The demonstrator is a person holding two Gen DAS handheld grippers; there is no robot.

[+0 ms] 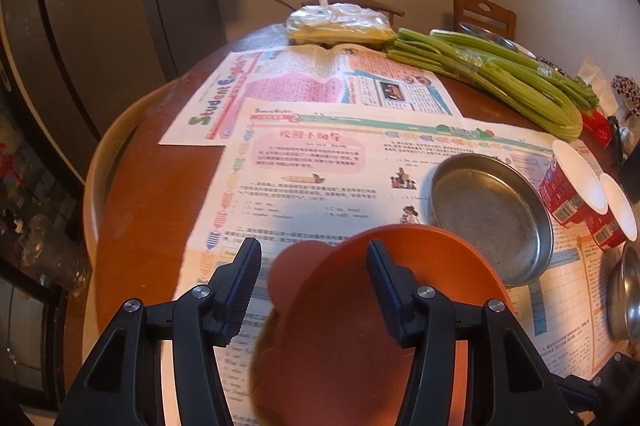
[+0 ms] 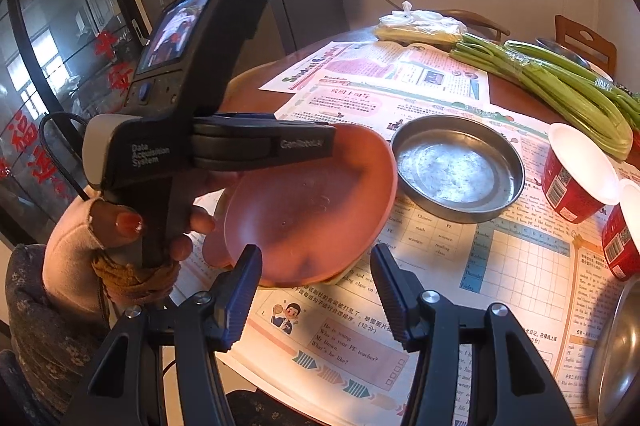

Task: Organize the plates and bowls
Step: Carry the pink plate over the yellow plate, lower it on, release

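Observation:
An orange plate with a small round ear lies on the newspapers right under my left gripper. That gripper is open: its right finger is over the plate's inside, its left finger is outside the rim, and neither pad presses on it. In the right wrist view a hand holds the left gripper above the same orange plate, and a pale edge peeks out from under the plate. My right gripper stands open over the paper just in front of the plate, with nothing between its fingers. A shallow steel dish sits beside the plate.
Two red paper cups stand right of the steel dish, and a steel bowl sits at the right edge. Celery and a plastic bag lie at the far side of the round wooden table. Chairs stand behind it.

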